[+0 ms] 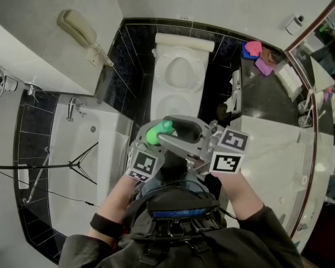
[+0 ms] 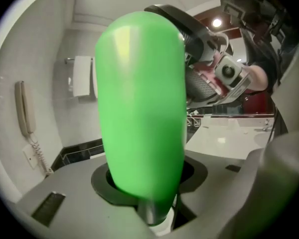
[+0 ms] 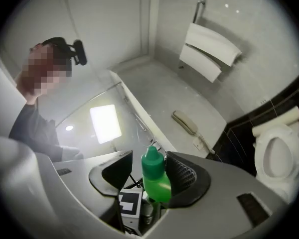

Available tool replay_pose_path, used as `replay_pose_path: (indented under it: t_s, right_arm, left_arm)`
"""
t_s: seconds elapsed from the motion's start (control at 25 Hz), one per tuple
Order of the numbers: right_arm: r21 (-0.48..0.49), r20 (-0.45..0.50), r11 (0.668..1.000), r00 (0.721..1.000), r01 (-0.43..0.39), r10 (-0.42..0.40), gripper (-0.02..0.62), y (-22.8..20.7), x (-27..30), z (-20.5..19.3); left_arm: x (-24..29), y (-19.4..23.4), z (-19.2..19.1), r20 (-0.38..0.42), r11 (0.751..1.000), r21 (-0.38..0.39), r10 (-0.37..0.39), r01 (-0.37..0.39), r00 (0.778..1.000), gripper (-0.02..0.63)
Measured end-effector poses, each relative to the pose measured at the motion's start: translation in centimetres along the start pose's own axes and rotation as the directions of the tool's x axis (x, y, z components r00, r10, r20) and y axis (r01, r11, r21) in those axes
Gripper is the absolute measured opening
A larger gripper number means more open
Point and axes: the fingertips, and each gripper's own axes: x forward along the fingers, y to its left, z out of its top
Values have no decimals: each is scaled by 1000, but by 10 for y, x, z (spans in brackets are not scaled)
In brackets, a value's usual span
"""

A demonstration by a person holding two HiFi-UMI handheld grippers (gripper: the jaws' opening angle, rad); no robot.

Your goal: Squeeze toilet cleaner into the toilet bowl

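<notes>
My left gripper [image 2: 148, 185] is clamped tight on the green cleaner bottle [image 1: 157, 133]. I hold the bottle close to me, just in front of the toilet bowl [image 1: 179, 73]. My right gripper [image 3: 150, 174] is wide open, and the bottle's cap [image 3: 152, 159] sits loose between its jaws.

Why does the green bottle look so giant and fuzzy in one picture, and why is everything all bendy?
Left gripper view: the green bottle sits right against the wide-angle lens, so it looks giant and soft-edged. Head view: the lens bends the bathtub into curves. Right gripper view: the bottle is farther off, small and sharper; a bright patch glares and the corners go dark.
</notes>
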Motion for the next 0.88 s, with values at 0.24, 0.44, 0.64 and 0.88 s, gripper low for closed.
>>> replay_pose_path:
  t_s: [0.24,0.44,0.64,0.88]
  right_arm:
    - [147,-54,983,993,110,-104,230,-11,4,-6]
    - [151,-77,980,990,126,-116,144,-16,2,-11]
    - [82,-78,994,994,76,-70,144,-10,3,-11]
    - [-99,-107,992,992,-78,67,144,9,1,-13]
  left_arm:
    - [4,16,-22,-73,987,-1,159,-160,985,193]
    - [4,16,-28,-95,984,20,180,-179,979,193]
    - [1,8,-26,-88,993,1,114,-114,990,193]
    - [-11,-31,-6,-25,970,-24,-242,241,970,193]
